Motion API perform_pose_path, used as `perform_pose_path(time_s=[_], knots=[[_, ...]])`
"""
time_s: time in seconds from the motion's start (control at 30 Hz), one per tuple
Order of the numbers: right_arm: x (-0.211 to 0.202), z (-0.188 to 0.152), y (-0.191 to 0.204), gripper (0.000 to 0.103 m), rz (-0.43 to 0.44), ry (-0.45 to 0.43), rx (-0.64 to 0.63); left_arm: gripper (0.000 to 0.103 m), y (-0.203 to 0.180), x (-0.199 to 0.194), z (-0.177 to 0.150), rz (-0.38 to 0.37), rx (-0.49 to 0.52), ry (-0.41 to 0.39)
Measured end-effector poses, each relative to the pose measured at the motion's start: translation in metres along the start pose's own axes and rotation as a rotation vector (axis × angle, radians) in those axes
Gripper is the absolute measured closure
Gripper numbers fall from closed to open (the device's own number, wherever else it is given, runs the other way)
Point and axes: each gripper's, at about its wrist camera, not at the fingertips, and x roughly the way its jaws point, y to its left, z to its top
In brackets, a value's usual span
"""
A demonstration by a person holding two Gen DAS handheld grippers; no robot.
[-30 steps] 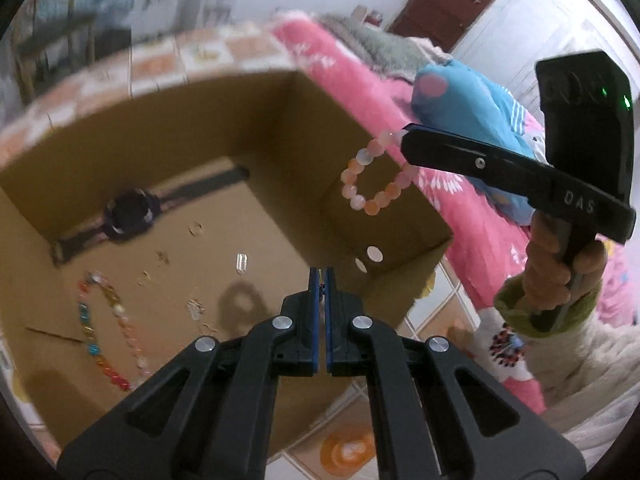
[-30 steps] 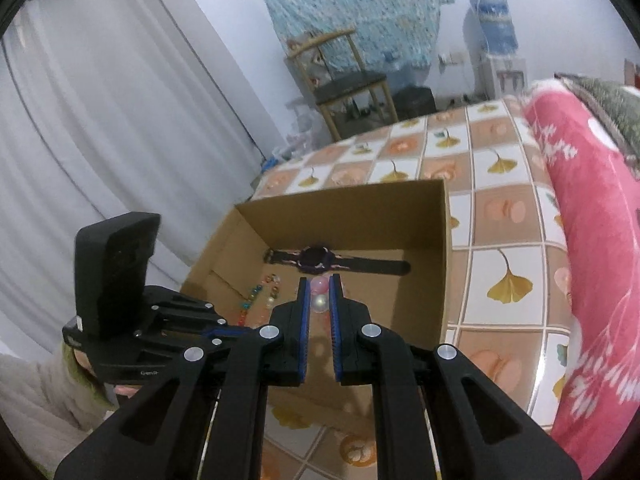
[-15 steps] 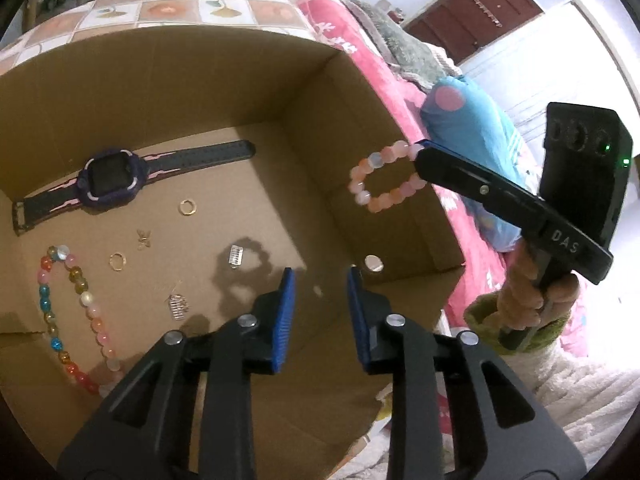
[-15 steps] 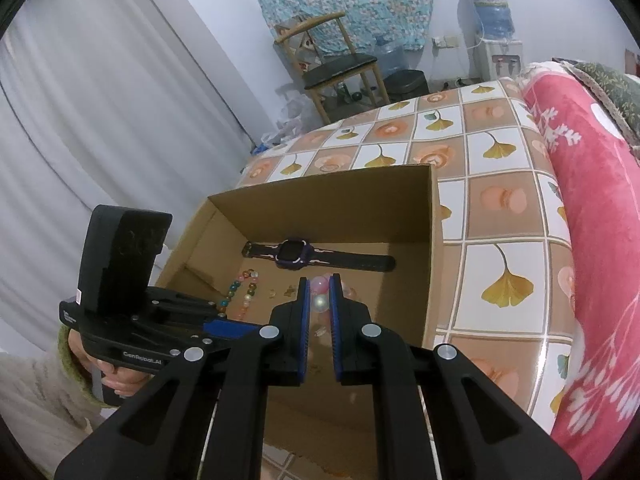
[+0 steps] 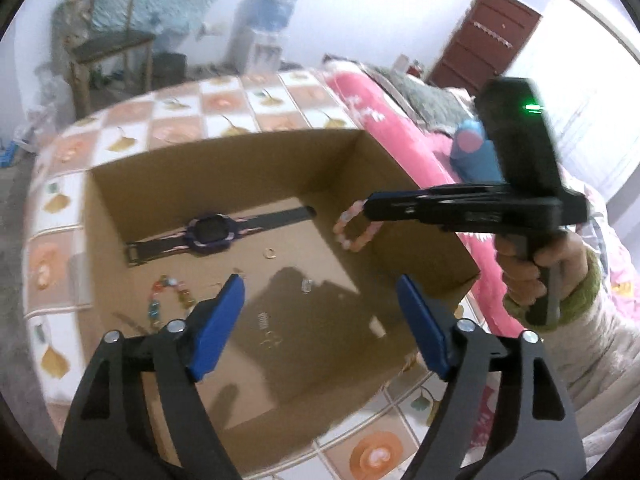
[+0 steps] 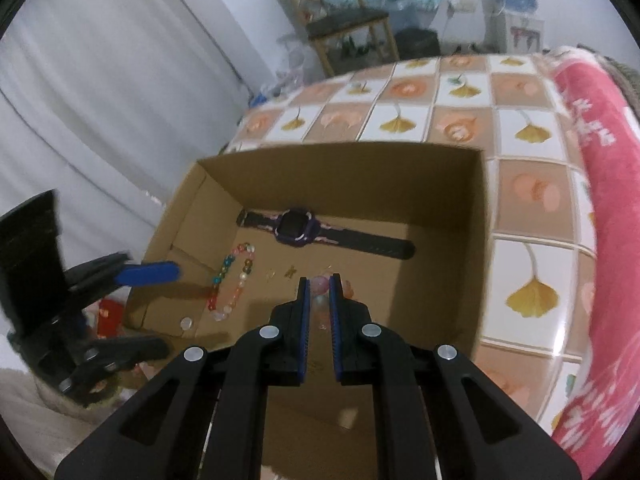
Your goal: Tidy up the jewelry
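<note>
cardboard box sits open on our bed's tiled, leaf-print cover, with a pink blanket alongside. on the box floor lies a dark purple watch, strap stretched flat near the far wall. nearer the left wall lies a multicoloured bead bracelet, with small rings and charms scattered between them. our right gripper is over the box, its jaws pinched close on a pink bead bracelet, which hangs from the tips above the floor near the right wall. our left gripper hovers above the near side of the box, its blue pads spreading wide apart, with nothing between them.
</note>
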Motion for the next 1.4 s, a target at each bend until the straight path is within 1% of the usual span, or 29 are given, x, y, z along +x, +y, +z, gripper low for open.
perform_pose_path(time_s=[0.1,0.13,0.17,0.2,0.27,0.33,0.4,0.47,0.57,0.6,0.67,0.7,0.73,0.77,0.83,0.93,1.0,1.1,1.17,1.2,1.27,1.3,1.37,1.4], knots=[[0.008,0.001,0.007,0.093,-0.178,0.014,-0.066,0.022,0.001,-0.019,-0.011,0.046,0.003,-0.047],[0.009,0.000,0.008,0.092,-0.222,0.016,-0.074,0.021,0.001,-0.022,-0.013,0.051,0.001,-0.053],[0.007,-0.001,0.007,0.091,-0.235,0.014,-0.071,0.021,0.002,-0.027,-0.017,0.055,-0.005,-0.061],[0.001,-0.003,0.006,0.091,-0.235,0.004,-0.058,0.021,0.002,-0.031,-0.021,0.056,-0.010,-0.068],[-0.011,-0.007,0.005,0.086,-0.243,-0.022,-0.036,0.020,0.002,-0.034,-0.024,0.058,-0.017,-0.082],[-0.029,-0.014,0.007,0.086,-0.260,-0.064,-0.015,0.019,0.002,-0.039,-0.030,0.071,-0.018,-0.102],[-0.051,-0.026,0.011,0.085,-0.247,-0.119,0.016,0.019,0.000,-0.047,-0.037,0.085,-0.008,-0.133],[-0.067,-0.037,0.017,0.075,-0.224,-0.171,0.045,0.016,-0.002,-0.054,-0.042,0.098,0.000,-0.161],[-0.091,-0.068,0.040,0.066,-0.185,-0.270,0.062,0.013,-0.009,-0.066,-0.051,0.140,0.024,-0.206],[-0.096,-0.078,0.049,0.064,-0.184,-0.298,0.065,0.013,-0.012,-0.071,-0.055,0.156,0.038,-0.222],[-0.103,-0.096,0.065,0.053,-0.193,-0.348,0.066,0.012,-0.017,-0.076,-0.060,0.173,0.059,-0.246],[-0.106,-0.105,0.073,0.051,-0.199,-0.373,0.070,0.011,-0.019,-0.079,-0.063,0.180,0.067,-0.256],[-0.109,-0.117,0.082,0.045,-0.197,-0.399,0.086,0.010,-0.022,-0.084,-0.066,0.183,0.075,-0.270],[-0.110,-0.123,0.085,0.038,-0.196,-0.410,0.099,0.009,-0.024,-0.087,-0.069,0.183,0.082,-0.279],[-0.112,-0.139,0.092,0.036,-0.210,-0.440,0.135,0.009,-0.028,-0.095,-0.074,0.189,0.100,-0.302],[-0.113,-0.152,0.097,0.028,-0.254,-0.444,0.166,0.008,-0.033,-0.105,-0.078,0.201,0.117,-0.329],[-0.115,-0.159,0.102,0.027,-0.286,-0.451,0.158,0.008,-0.037,-0.113,-0.080,0.239,0.108,-0.352],[-0.121,-0.167,0.112,0.021,-0.330,-0.477,0.130,0.008,-0.045,-0.121,-0.084,0.313,0.098,-0.372],[-0.125,-0.172,0.120,0.014,-0.371,-0.508,0.107,0.008,-0.050,-0.125,-0.088,0.379,0.091,-0.389],[-0.126,-0.173,0.123,0.013,-0.385,-0.519,0.101,0.008,-0.053,-0.126,-0.090,0.413,0.080,-0.394],[-0.128,-0.176,0.128,0.008,-0.420,-0.535,0.087,0.008,-0.056,-0.128,-0.092,0.444,0.061,-0.397],[-0.129,-0.175,0.129,0.008,-0.433,-0.537,0.085,0.008,-0.057,-0.127,-0.093,0.455,0.055,-0.398],[-0.128,-0.176,0.131,0.007,-0.482,-0.545,0.089,0.008,-0.061,-0.127,-0.094,0.520,0.045,-0.401],[-0.128,-0.176,0.132,0.007,-0.522,-0.548,0.096,0.008,-0.063,-0.127,-0.095,0.547,0.047,-0.408]])
